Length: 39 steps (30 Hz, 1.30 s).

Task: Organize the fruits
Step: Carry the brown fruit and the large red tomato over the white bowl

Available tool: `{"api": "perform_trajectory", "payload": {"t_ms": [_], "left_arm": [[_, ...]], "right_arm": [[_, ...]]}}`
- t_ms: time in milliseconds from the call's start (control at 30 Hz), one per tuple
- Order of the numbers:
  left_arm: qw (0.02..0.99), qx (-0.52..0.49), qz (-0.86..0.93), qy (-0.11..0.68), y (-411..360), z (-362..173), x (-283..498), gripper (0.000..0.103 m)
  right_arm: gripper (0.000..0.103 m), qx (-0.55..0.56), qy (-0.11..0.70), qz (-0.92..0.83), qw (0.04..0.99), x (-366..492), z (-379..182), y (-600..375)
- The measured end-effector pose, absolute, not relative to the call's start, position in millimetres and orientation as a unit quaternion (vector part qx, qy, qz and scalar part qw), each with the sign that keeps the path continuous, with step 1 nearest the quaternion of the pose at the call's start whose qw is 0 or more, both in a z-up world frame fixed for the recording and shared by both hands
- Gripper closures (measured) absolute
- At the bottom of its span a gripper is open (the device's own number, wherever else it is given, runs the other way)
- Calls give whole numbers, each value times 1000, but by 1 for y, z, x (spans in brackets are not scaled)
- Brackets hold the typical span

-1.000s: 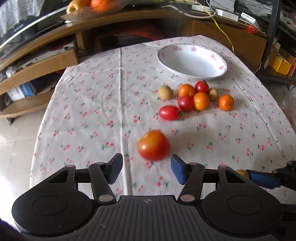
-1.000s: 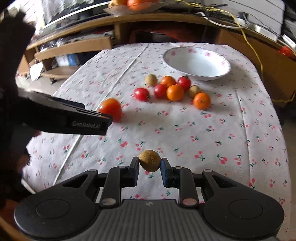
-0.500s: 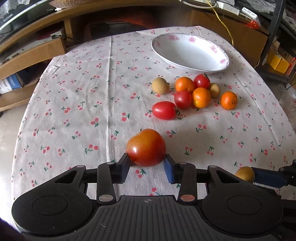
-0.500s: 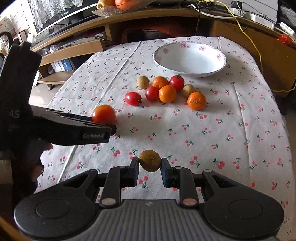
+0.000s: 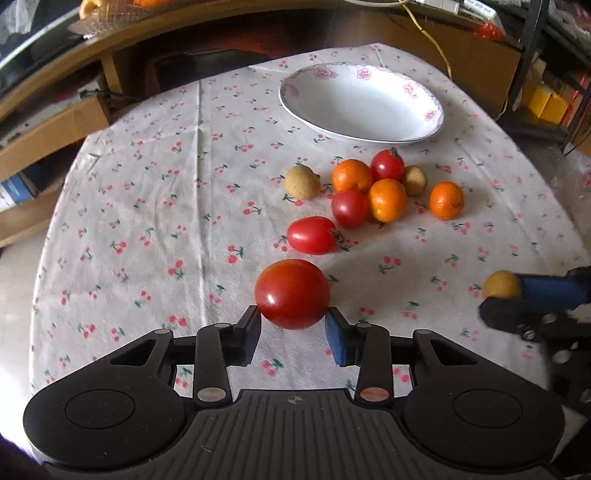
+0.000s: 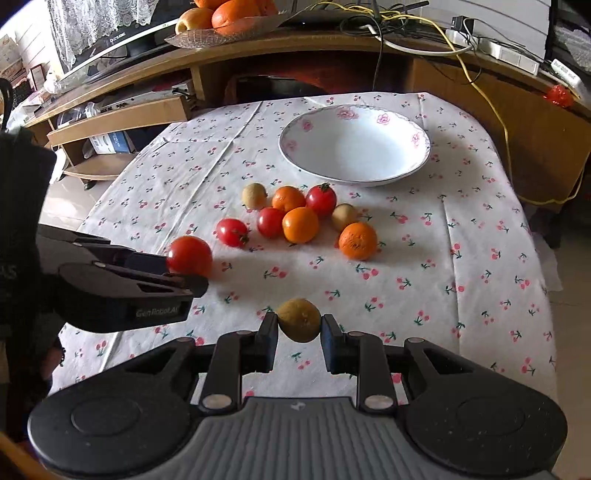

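Note:
My left gripper (image 5: 292, 328) is shut on a large red tomato (image 5: 291, 293), held just above the cherry-print cloth (image 5: 155, 206). My right gripper (image 6: 299, 334) is shut on a small tan longan (image 6: 299, 320), also lifted off the cloth. Each view shows the other gripper from the side: the tomato (image 6: 189, 256) at the left, the longan (image 5: 501, 284) at the right. A cluster of small tomatoes, oranges and longans (image 5: 369, 192) lies mid-table. Behind it stands a white floral bowl (image 5: 360, 103) with nothing in it.
A wooden shelf unit (image 6: 258, 48) runs behind the table, carrying a basket of oranges (image 6: 229, 18) and cables. The table's right edge drops off near a cabinet (image 6: 535, 122). A person's dark sleeve (image 6: 22, 206) fills the left of the right wrist view.
The left gripper closed on the large tomato and lifted it off the cloth. The right gripper kept its hold on the longan and rose a little.

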<state>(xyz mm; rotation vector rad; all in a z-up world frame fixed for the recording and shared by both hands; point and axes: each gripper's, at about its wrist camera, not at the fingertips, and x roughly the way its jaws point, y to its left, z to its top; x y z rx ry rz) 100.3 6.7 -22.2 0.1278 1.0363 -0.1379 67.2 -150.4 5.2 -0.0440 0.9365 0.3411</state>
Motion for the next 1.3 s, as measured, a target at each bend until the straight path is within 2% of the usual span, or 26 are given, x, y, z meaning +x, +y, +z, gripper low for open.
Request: {"api": "perform_trajectory", "payload": {"t_ms": [233,333,400,833,1100,1300], "left_arm": [[866,42,-68,494,10,-28,113,44],[870,38,-63,488,10,-27,115,47],[870,37,-57,489,12,-27,119,53],[874,7,-88,478,4,-4,122,54],[892,0,-103,440,-15,24,166,54],[893,5,-101,438,-28,22,205,54]], "right_arm": [[77,-12,458,168,873,71,-1,-152],[77,-12,459,168,872,72,-2,-151],[77,-11,461,168,872,74,-2,-151],[77,-3,437,152,887,106,13,-157],[77,-10,411,134,902,157,28,-160],[77,-10,410,119,904,200,26,-166]]}}
